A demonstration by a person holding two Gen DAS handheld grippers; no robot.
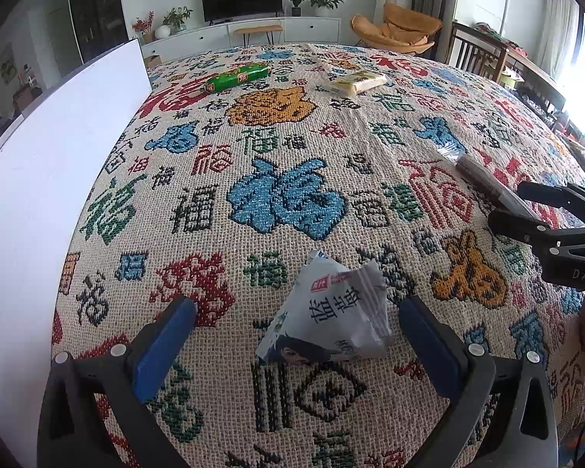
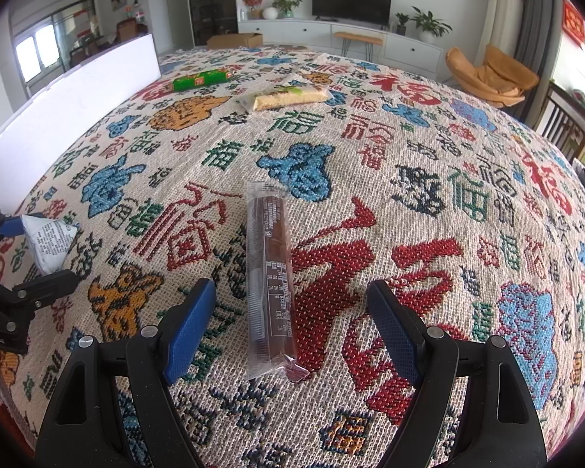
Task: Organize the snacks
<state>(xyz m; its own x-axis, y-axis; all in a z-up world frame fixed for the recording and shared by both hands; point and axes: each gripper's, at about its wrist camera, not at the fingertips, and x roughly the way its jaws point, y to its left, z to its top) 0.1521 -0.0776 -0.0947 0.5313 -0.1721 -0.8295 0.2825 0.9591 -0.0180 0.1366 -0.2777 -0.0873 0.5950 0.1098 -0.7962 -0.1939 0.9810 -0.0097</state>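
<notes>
A white-and-blue snack pouch (image 1: 327, 312) lies on the patterned tablecloth between the open jaws of my left gripper (image 1: 292, 327); it also shows in the right wrist view (image 2: 50, 240). A long brown snack bar in clear wrap (image 2: 271, 277) lies between the open jaws of my right gripper (image 2: 292, 312); it also shows in the left wrist view (image 1: 487, 183). Neither gripper touches its snack. A green sausage-shaped pack (image 1: 236, 76) (image 2: 202, 78) and a pale yellow wafer pack (image 1: 357, 82) (image 2: 288, 97) lie at the far side.
A white board or box wall (image 1: 58, 163) (image 2: 78, 89) runs along the table's left edge. The tablecloth (image 1: 284, 195) covers the whole table. An orange chair (image 2: 491, 74), wooden chairs and a TV cabinet stand beyond the table.
</notes>
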